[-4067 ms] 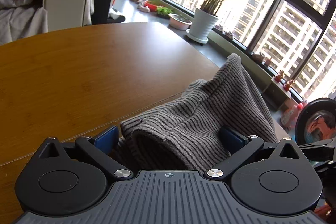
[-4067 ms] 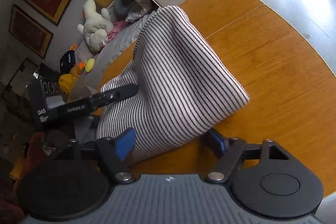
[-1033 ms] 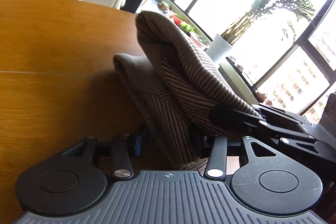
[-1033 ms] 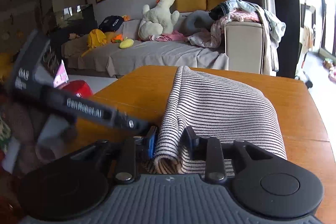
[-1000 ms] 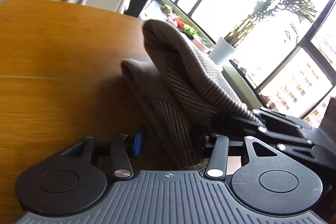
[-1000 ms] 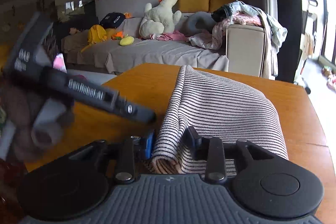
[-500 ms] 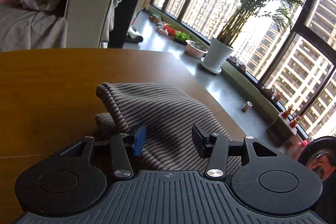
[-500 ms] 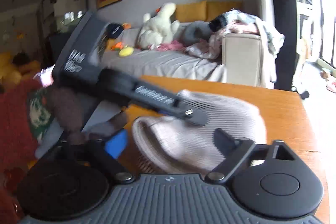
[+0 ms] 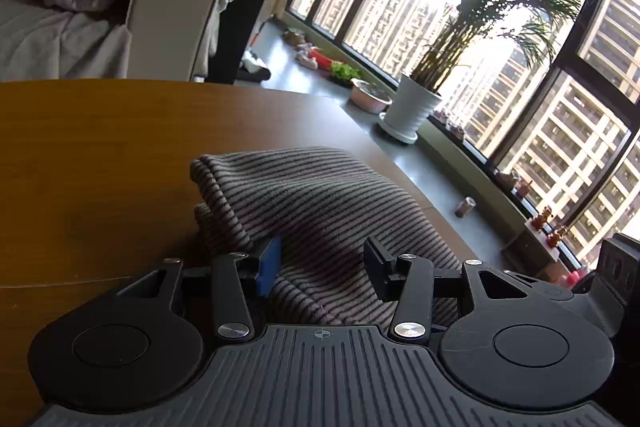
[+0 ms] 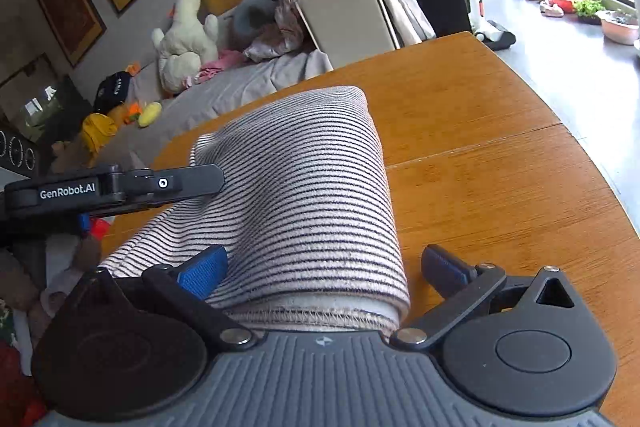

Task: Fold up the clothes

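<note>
A rounded wooden tabletop (image 10: 500, 187) is seen beneath both tongs, with a grey sofa (image 10: 224, 99) beyond it and tall windows (image 9: 520, 67) with a potted palm (image 9: 416, 111) off to one side. The striped garment (image 10: 312, 195) is laid folded on the tabletop, its long axis running away from the right tongs (image 10: 324, 267), whose jaws have just been opened and stand spread wide around its near hem without being pressed on it. The left tongs (image 9: 320, 261) are held narrowly apart over the cloth, nothing pinched.
</note>
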A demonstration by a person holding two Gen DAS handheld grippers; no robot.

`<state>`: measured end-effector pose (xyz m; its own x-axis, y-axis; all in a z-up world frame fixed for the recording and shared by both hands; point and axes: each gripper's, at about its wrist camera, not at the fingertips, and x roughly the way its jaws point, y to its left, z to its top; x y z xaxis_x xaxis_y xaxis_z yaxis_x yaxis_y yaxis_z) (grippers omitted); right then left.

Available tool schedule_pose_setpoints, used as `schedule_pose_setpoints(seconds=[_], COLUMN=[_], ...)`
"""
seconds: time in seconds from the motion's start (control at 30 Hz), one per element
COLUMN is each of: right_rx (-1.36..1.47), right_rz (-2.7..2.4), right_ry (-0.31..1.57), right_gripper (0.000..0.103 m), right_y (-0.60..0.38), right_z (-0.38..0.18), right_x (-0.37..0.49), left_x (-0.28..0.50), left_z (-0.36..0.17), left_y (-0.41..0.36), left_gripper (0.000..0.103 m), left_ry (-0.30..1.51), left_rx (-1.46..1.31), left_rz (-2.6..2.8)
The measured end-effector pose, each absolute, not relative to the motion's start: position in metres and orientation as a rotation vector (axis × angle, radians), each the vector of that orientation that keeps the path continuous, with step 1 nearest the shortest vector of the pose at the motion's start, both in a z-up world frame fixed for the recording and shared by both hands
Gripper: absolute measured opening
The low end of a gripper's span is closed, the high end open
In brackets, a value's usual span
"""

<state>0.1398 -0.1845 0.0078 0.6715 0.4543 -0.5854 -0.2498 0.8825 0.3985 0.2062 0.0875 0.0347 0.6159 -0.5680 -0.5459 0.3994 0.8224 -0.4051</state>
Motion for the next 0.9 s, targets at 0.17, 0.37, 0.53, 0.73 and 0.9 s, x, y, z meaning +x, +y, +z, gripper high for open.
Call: schedule_pose_setpoints(seconds=[0.17,0.37,0.53,0.73,0.9], right_rx=[0.326,0.292,0.358,0.308,0.164], right_rz=[0.449,0.433,0.479,0.581,0.498], right_ry=[0.720,0.621,0.790,0.683,0.704], right_gripper=[0.095,0.088,0.089,0.062,0.062], right_y=[-0.198,-0.202,-0.185,-0.172,-0.160], right_z=[0.016,0.048,0.018,0.046,0.043], right_x=[0.142,0.174,0.221,0.212,0.220], left_x=[0.204,0.201,0.200,0.199,0.201], left_z=[0.033,0.031,0.029,0.027,0.025], left_y=[0.088,0.094,0.096,0.106,0.109], left_gripper=[0.050,0.050,0.050,0.051,0.059], left_ry=[0.704,0.701,0.696,0.695,0.691], left_rx=[-0.257,-0.265,-0.275,-0.296,-0.320], left_rz=[-0.568,-0.573,-0.569,-0.544,-0.534])
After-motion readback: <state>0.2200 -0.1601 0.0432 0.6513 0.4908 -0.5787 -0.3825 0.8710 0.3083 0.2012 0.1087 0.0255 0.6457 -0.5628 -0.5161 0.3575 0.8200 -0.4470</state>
